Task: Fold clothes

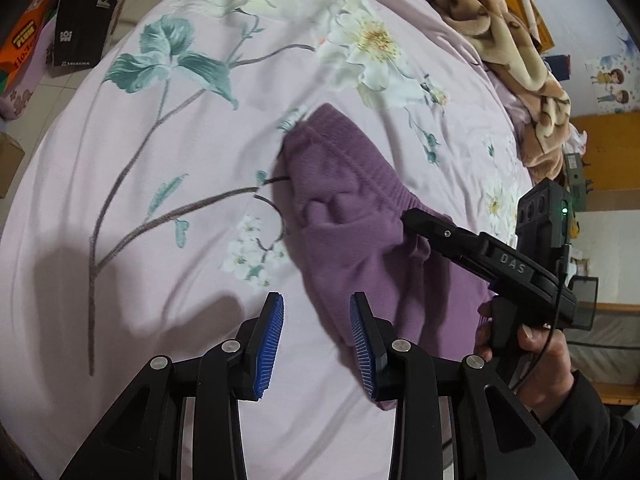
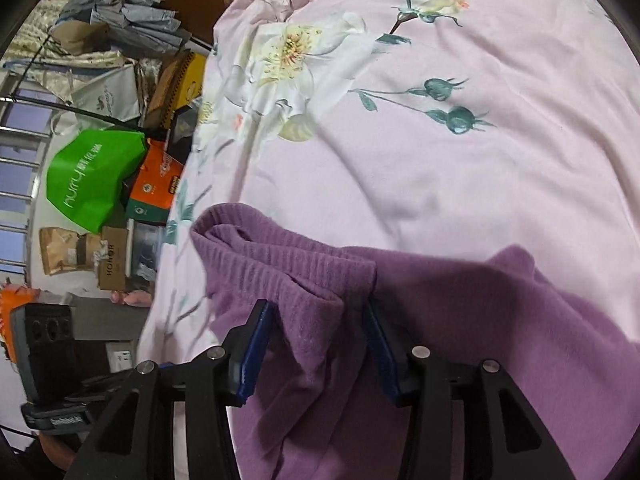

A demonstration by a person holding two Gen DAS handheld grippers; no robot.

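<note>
So the purple garment (image 1: 352, 216) is lying bunched up on the bed's floral sheet (image 1: 160, 200). The left gripper (image 1: 316, 344) has its fingers partway open with nothing in them, hovering at the garment's edge. The right gripper (image 2: 316, 344) is spread wide with a ribbed fold of fabric sitting between the fingers; looks like the pads aren't pressing it, though that's hard to call.
</note>
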